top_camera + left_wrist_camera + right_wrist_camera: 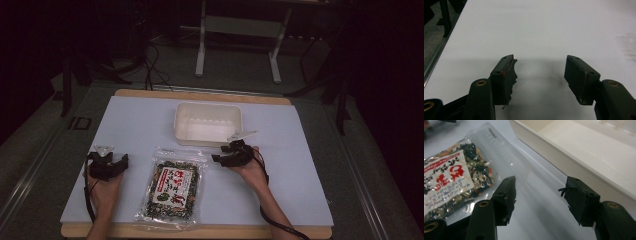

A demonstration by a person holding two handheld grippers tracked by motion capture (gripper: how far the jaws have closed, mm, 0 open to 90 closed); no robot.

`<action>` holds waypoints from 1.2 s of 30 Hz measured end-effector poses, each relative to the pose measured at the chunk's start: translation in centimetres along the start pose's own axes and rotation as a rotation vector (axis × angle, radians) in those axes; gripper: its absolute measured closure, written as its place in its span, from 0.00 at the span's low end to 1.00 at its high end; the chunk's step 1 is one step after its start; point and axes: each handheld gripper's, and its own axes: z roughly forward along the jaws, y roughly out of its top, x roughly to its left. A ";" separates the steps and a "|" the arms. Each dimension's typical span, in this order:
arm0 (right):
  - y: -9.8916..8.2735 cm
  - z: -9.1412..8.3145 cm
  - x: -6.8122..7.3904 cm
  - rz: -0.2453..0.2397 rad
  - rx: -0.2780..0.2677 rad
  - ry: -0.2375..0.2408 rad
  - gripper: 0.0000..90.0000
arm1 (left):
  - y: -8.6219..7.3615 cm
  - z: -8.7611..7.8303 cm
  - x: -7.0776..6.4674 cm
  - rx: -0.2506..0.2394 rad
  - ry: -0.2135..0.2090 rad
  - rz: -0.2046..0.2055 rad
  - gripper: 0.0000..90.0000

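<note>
The room is dark, with grey floor and the legs of another table far at the back. In the middle stands a wooden table (200, 95) with a big pale sheet (140, 125) lying over almost all of its top. A strip of wood shows at the far edge and at the near edge.

On the far half of the sheet sits a white tray (179, 125). It is a box with low walls and nothing lies in it that I can see. There is bare sheet on both sides of it and behind it.

Nearer to the person lies a flat clear bag (172, 190) of dark green bits, with a red and white label on it. Its near end almost reaches the front edge of the sheet. Its top end is see-through and points at the tray, with a small gap between them.

The left gripper (107, 162) rests just left of the bag, not touching it. Its jaws are spread wide with nothing but bare sheet between them. Lots of free sheet lies ahead of it.

The right gripper (227, 152) is between the bag and the tray, close to the tray's near wall. Its jaws are spread and hold nothing. In the right gripper view, the bag's clear corner lies just beside one jaw and the tray wall just beside the other.
</note>
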 end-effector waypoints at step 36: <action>2.4 4.5 2.3 -0.069 0.017 0.229 0.65 | 0.0 0.0 -0.1 0.000 -0.004 0.002 0.45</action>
